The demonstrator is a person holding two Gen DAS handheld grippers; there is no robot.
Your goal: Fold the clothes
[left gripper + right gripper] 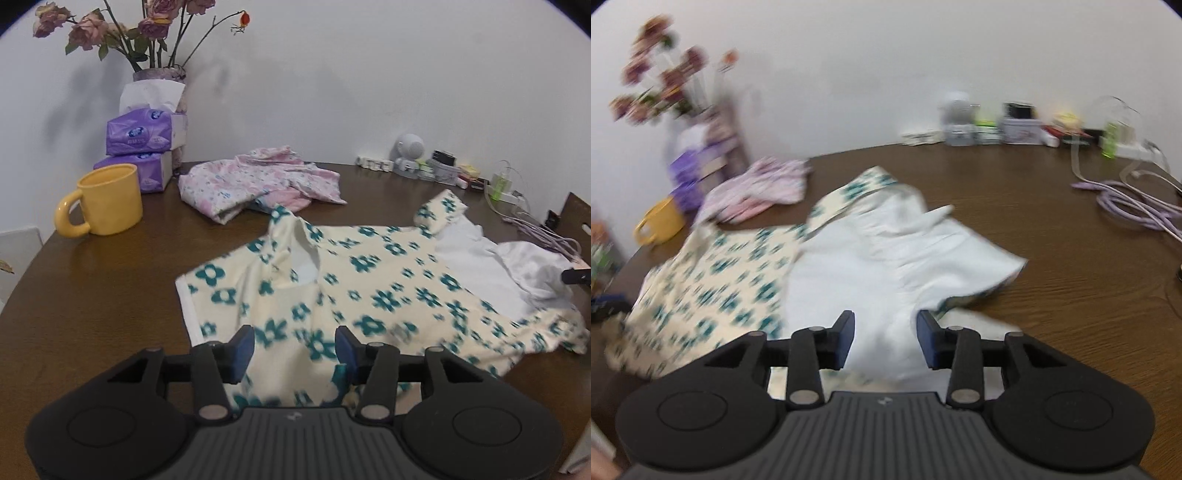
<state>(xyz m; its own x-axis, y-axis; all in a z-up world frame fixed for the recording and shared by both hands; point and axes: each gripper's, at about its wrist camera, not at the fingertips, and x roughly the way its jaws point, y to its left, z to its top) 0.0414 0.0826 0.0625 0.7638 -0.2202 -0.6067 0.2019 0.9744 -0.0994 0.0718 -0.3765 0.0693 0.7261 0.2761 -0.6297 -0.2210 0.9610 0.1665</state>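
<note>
A cream shirt with teal flowers [369, 280] lies on the brown table, its collar toward the far left. Its right part is turned over and shows the white inside [886, 258]. My left gripper [295, 345] hovers over the shirt's near edge with its blue pads [243, 345] well apart; the cloth shows flat between them, not pinched. My right gripper [886, 332] stands over the white folded part, jaws apart, with cloth visible in the gap but no pad pressing on it. A crumpled pink floral garment [258, 181] lies farther back.
A yellow mug [107, 201] stands at the left near stacked purple tissue packs [140, 136] and a vase of dried roses [162, 74]. Small items [997, 125] line the wall at the back right. Lilac cables [1134, 206] lie at the right edge of the table [92, 295].
</note>
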